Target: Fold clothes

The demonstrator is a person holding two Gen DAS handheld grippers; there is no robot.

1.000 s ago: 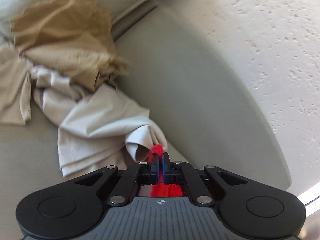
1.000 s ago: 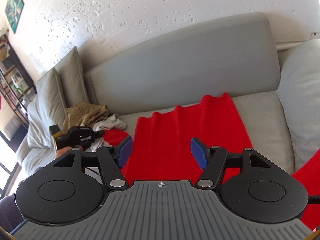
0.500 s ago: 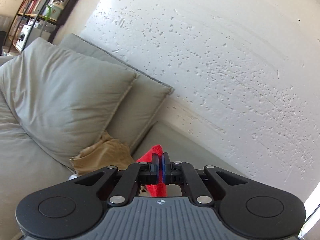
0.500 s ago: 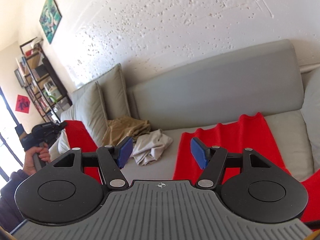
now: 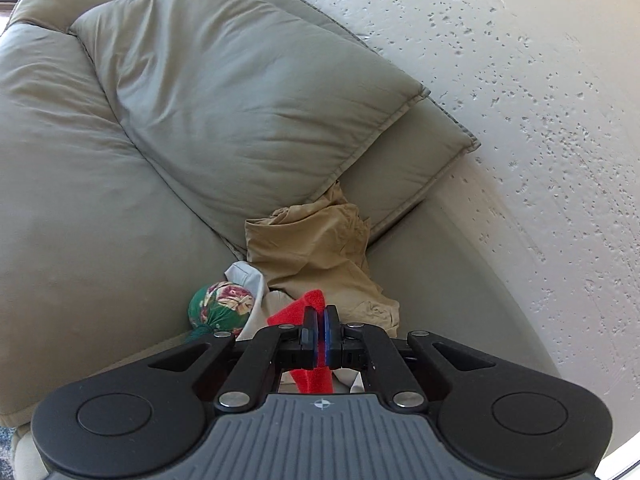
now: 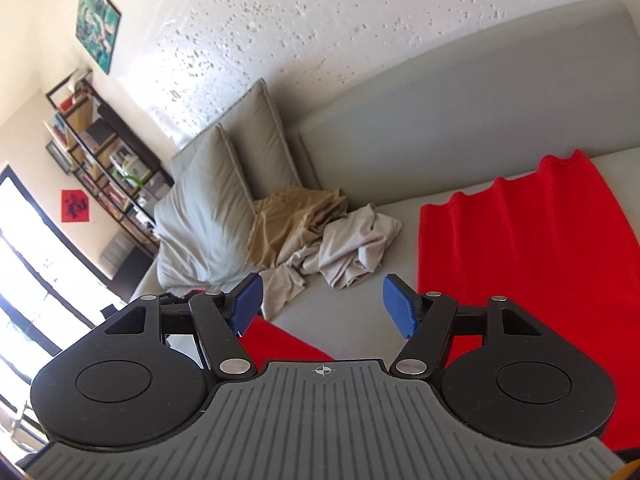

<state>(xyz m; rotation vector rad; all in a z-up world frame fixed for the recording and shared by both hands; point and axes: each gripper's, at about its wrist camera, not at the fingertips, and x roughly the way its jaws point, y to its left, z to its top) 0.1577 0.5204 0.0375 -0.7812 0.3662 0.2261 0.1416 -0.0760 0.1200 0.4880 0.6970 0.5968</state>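
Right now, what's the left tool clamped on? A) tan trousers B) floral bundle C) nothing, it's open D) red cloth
D: in the left wrist view the left tool has its blue pads pressed together on a fold of the red cloth, which pokes out above and below them; the tan trousers and floral bundle lie untouched beyond.

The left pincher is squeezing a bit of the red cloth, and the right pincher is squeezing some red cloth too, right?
Not quite. The left gripper is shut on the red cloth, as the left wrist view shows. But the right gripper is open: in the right wrist view its blue pads stand wide apart with nothing between them.
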